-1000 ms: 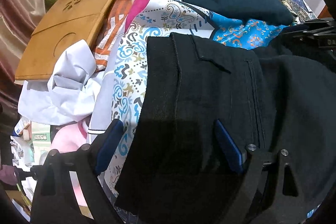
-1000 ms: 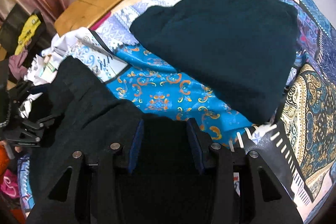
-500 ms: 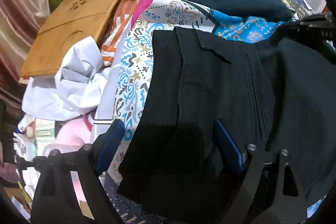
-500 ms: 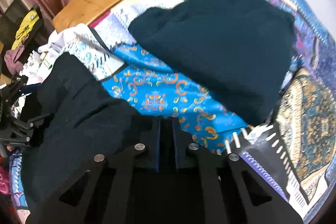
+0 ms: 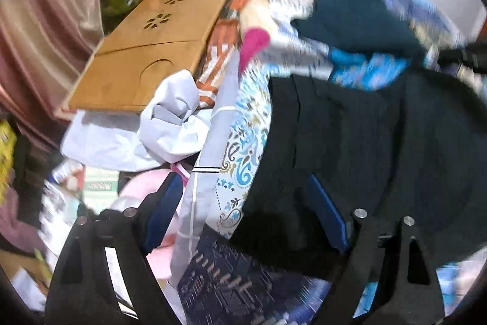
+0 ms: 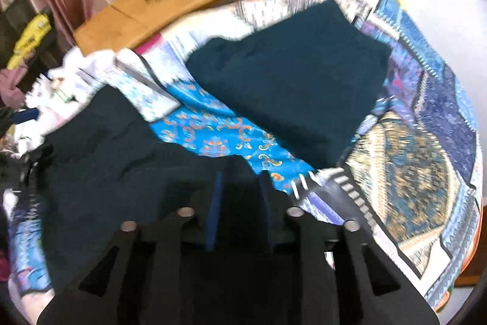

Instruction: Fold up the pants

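Pants [image 5: 350, 142]: black, matte woven cloth, flat folded slab with a stitched waistband and pocket seam, lying on the quilt [image 6: 426, 172] near its left edge, partly overhanging the clutter. Left gripper [image 5: 243, 212]: fingers spread wide, one blue pad over the pants, the other off the edge above pink cloth; grips nothing. Right gripper [image 6: 239, 203]: jaws partly apart with dark pants cloth between the pads; whether it pinches cannot be told. Risks, judged: limp cloth may slide off the edge and undo the fold if pulled left; a one-layer pinch would drag the stack askew; the left finger may snag the white cloth [image 5: 170, 130]. Also present: second garment [image 6: 289, 87], teal, soft, folded; wooden board [image 5: 152, 51], rigid, smooth, flower cut-outs; quilt glossy, patchwork-printed.
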`<state>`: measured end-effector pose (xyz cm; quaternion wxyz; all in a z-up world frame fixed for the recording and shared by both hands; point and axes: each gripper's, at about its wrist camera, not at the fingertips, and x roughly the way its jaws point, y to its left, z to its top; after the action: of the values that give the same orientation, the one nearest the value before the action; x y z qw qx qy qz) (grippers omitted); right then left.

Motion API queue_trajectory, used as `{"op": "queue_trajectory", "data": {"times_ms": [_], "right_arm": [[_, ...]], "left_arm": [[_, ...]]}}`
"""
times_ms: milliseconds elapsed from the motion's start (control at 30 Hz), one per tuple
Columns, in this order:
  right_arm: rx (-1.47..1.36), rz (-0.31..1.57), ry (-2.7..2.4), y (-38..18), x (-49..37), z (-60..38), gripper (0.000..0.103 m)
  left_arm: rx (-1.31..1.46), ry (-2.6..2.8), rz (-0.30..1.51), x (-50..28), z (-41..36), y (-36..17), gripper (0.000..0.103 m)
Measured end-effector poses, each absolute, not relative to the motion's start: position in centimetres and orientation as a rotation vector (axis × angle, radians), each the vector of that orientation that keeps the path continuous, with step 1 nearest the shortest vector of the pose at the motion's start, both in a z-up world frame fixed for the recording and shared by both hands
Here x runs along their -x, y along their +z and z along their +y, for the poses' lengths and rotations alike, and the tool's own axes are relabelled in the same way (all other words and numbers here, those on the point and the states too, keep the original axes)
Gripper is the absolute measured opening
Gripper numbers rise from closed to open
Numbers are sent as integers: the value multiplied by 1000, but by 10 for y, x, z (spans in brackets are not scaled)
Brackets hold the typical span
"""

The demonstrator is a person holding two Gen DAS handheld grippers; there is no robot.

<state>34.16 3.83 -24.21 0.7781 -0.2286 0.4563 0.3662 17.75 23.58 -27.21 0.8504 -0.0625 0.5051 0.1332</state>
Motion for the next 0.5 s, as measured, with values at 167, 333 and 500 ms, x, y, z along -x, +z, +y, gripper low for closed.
{"op": "queue_trajectory", "data": {"times_ms": [167, 333, 500], "right_arm": [[459, 876, 828, -200, -296, 6, 46], [452, 822, 877, -192, -247, -15, 51], [438, 858, 888, -216, -218, -28, 51]], "left_arm": [[318, 257, 1040, -157, 255, -253, 85], [389, 178, 1109, -147, 239, -274, 85], [465, 140, 1176, -147, 223, -302, 75]]}}
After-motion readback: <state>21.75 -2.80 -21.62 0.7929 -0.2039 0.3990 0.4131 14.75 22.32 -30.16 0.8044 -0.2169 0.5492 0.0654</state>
